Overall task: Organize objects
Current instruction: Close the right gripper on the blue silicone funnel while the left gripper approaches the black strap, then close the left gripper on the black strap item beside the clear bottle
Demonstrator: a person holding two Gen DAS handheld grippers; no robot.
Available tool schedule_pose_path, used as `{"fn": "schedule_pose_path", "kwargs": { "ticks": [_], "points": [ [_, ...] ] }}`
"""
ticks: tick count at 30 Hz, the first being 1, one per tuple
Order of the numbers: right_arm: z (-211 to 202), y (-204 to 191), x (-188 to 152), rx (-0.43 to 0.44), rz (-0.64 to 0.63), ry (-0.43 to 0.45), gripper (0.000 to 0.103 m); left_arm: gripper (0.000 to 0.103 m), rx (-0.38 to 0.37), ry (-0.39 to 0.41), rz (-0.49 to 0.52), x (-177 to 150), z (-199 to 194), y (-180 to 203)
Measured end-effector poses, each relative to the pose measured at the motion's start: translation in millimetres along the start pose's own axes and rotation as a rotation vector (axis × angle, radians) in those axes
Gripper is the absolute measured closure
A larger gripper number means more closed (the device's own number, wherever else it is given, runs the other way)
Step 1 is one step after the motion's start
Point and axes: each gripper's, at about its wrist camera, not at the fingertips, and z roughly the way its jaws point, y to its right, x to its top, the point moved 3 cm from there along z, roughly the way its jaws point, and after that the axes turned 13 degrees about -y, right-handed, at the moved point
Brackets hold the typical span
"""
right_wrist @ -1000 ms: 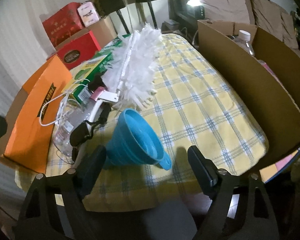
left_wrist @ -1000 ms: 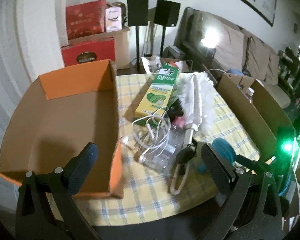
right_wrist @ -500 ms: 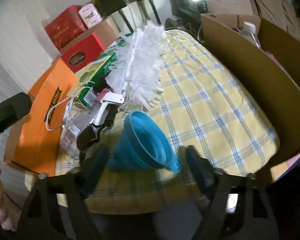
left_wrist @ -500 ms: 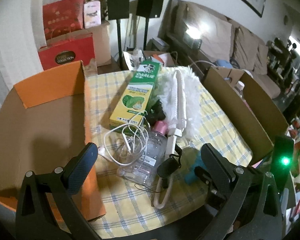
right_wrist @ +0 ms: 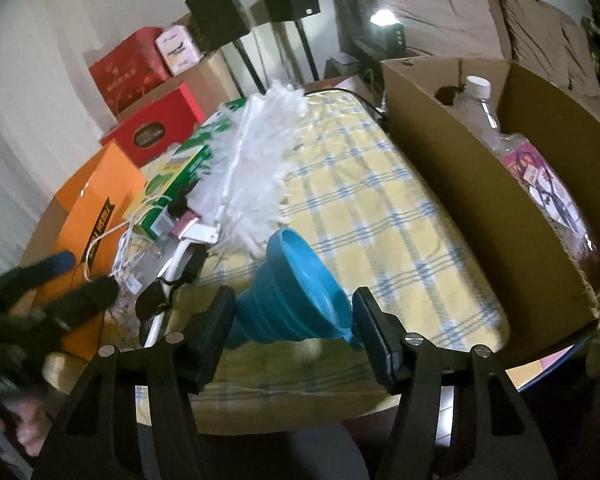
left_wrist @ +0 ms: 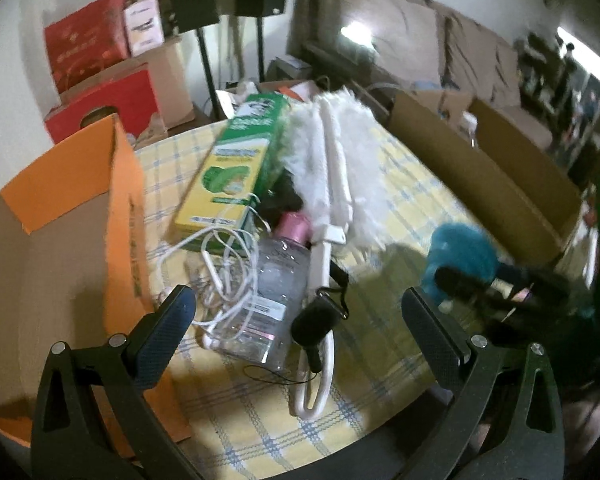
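Right gripper [right_wrist: 294,312] has just been closing and now pinches the blue collapsible funnel [right_wrist: 296,292] off the near tablecloth; soft silicone could squirt out. Left gripper [left_wrist: 300,316] hangs wide apart over the clear bottle [left_wrist: 268,300] and its tangled white cable [left_wrist: 224,276], snag risk.

Bare checked cloth [right_wrist: 384,216] between white duster [right_wrist: 248,168] and tall cardboard box [right_wrist: 460,184].

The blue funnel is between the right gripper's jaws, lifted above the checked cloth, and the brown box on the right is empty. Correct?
Not quite. The blue funnel is in the right gripper, whose jaws have just been closing on it, above the checked cloth. But the brown box is not empty: the right wrist view shows a clear bottle and a pink packet inside.
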Motion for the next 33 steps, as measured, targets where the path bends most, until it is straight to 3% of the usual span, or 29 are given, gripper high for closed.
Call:
{"fn": "schedule_pose_path", "kwargs": {
  "ticks": [7, 9, 14, 16, 18, 21, 26, 33],
  "points": [
    [-5.7, 7.3, -0.9, 0.018, 0.020, 0.002, 0.041, 0.022, 0.026, -0.047, 0.044, -2.1, 23.8, 10.1],
    [-5.7, 8.2, -1.3, 0.019, 0.021, 0.001, 0.041, 0.034, 0.027, -0.060, 0.047, -1.5, 28.5, 10.5],
    [-5.3, 7.1, -2.3, 0.031, 0.020, -0.003, 0.041, 0.039, 0.075, -0.058, 0.063, -2.1, 34.1, 12.0],
    [-5.4, 6.5, -2.1, 0.032, 0.017, -0.003, 0.051, 0.044, 0.091, -0.055, 0.073, -1.8, 34.4, 11.9],
    [-4.9, 5.2, -2.1, 0.038, 0.012, -0.012, 0.061, 0.057, 0.104, -0.050, 0.080, -2.1, 33.9, 12.5],
    [-3.6, 3.5, -1.8, 0.034, 0.004, -0.015, 0.062, 0.073, 0.099, -0.048, 0.094, -2.4, 31.5, 13.2],
    [1.1, 5.2, -2.3, 0.041, 0.007, -0.027, 0.068, 0.076, 0.073, -0.054, 0.078, -3.0, 29.5, 11.3],
    [-7.4, 3.1, -1.5, 0.061, -0.006, -0.019, 0.090, 0.079, -0.027, -0.012, 0.017, -4.9, 5.5, 4.0]
  ]
}}
